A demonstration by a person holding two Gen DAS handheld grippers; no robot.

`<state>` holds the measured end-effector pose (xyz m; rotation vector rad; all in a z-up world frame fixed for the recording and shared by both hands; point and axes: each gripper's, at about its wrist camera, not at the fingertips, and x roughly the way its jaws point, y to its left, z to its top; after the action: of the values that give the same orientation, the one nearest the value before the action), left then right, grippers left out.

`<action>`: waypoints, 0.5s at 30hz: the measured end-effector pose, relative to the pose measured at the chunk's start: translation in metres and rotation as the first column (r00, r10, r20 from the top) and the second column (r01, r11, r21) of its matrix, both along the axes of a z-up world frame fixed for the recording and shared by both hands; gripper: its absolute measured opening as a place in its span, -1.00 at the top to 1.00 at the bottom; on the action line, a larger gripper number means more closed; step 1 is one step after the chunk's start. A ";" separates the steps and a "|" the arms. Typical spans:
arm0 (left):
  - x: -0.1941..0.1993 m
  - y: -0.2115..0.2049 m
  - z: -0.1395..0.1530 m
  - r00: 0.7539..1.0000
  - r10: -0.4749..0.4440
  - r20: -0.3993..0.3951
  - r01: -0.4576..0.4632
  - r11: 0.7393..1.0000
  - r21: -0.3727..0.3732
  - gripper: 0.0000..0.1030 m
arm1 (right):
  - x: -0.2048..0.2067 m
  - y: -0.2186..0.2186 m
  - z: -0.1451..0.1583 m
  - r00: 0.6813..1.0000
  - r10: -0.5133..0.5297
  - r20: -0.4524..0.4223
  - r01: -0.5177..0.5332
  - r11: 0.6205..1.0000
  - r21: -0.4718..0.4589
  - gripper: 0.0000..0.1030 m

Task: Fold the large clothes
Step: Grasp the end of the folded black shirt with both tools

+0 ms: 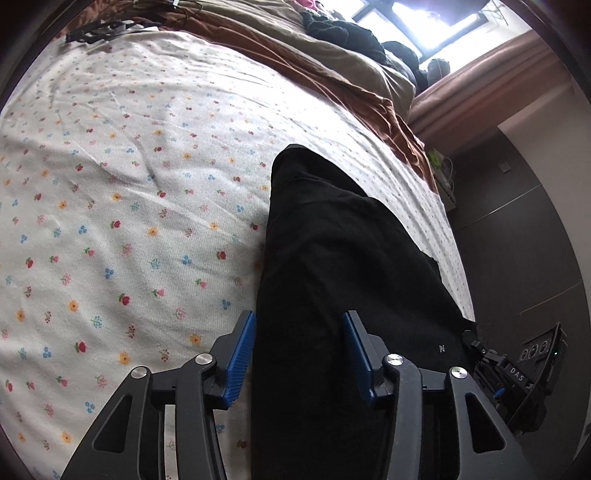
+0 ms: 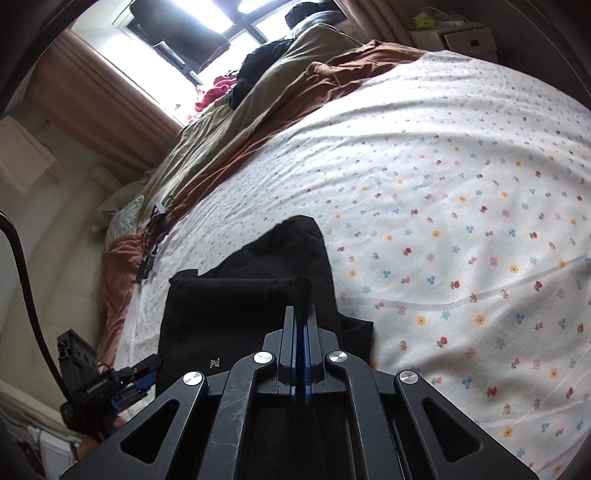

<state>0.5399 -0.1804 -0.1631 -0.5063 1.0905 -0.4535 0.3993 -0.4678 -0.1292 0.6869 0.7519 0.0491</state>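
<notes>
The black garment (image 1: pixel 332 258) lies on the bed, on the white sheet with small flowers (image 1: pixel 129 184), close to the near edge of the bed and near the corner where the dark floor (image 1: pixel 517 240) begins. In the left wrist view you see it as a long dark strip that runs from your gripper away over the sheet. A small white logo (image 1: pixel 441 347) shows on the cloth near the bed edge.

Your left gripper (image 1: pixel 299 350) is open. Its two blue pads (image 1: pixel 242 358) stand on both sides of the black cloth and do not press it; the garment passes between them.

Your right gripper (image 2: pixel 300 325) is closed, and its blue pads pinch a raised corner of the folded edge of the black garment (image 2: pixel 240 295). In the right wrist view that thick folded edge stands up a little in front of the fingers, and a second layer of the cloth lies flat behind it on the sheet (image 2: pixel 443 184). At the lower left of this view you see your left gripper (image 2: pixel 140 380) beside the garment, by the edge of the bed.

At the far side of the bed lie a brown blanket (image 2: pixel 258 122), a beige cover (image 2: pixel 306 51) and a heap of dark clothes (image 1: pixel 351 33), under the bright window (image 2: pixel 173 40) with its curtain (image 2: pixel 96 103).
</notes>
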 end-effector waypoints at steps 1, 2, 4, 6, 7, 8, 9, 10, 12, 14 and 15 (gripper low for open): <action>0.001 0.000 -0.003 1.000 0.000 -0.008 -0.001 1.000 -0.012 0.06 | 0.001 -0.003 -0.008 1.000 -0.004 -0.012 0.004 1.000 0.009 0.96; 0.002 -0.001 -0.007 1.000 -0.001 -0.012 0.000 1.000 -0.018 0.06 | 0.002 -0.005 -0.016 1.000 -0.006 -0.024 0.006 1.000 0.016 0.96; 0.002 -0.005 -0.009 1.000 -0.012 0.001 0.012 1.000 0.006 0.06 | 0.005 -0.006 -0.027 0.999 -0.006 -0.044 0.007 1.000 0.017 0.96; 0.002 -0.010 -0.009 1.000 -0.023 0.019 0.023 0.999 0.039 0.06 | 0.009 -0.005 -0.033 0.998 -0.007 -0.062 0.008 1.000 0.014 0.96; 0.002 -0.010 -0.010 0.999 -0.025 0.022 0.024 0.999 0.044 0.06 | 0.010 -0.005 -0.034 0.997 -0.003 -0.071 0.004 1.000 0.013 0.96; 0.003 -0.010 -0.012 1.000 -0.022 0.020 0.022 0.999 0.041 0.06 | 0.012 -0.004 -0.034 0.997 0.003 -0.082 -0.002 1.000 0.013 0.96; 0.003 -0.009 -0.013 1.000 -0.018 0.015 0.017 0.999 0.034 0.06 | 0.013 -0.003 -0.032 0.995 0.015 -0.096 -0.014 1.000 0.010 0.95; 0.004 -0.007 -0.014 1.000 -0.013 0.010 0.013 1.000 0.027 0.06 | 0.013 -0.003 -0.030 0.994 0.024 -0.106 -0.023 1.000 0.007 0.95; 0.003 -0.006 -0.015 1.000 -0.008 0.005 0.008 1.000 0.021 0.06 | 0.010 -0.004 -0.021 0.993 0.043 -0.110 -0.042 0.999 0.013 0.72; 0.003 -0.004 -0.016 1.000 -0.005 0.002 0.005 1.000 0.011 0.08 | 0.004 -0.007 -0.014 0.992 0.036 -0.118 -0.038 0.999 -0.013 0.10; 0.003 -0.003 -0.016 1.000 -0.002 0.000 0.002 1.000 0.005 0.09 | 0.000 -0.009 -0.012 0.993 0.030 -0.115 -0.032 0.999 -0.015 -0.22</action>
<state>0.5426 -0.1834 -0.1787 -0.5004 1.0916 -0.4523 0.3997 -0.4773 -0.1409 0.6663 0.8726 0.0317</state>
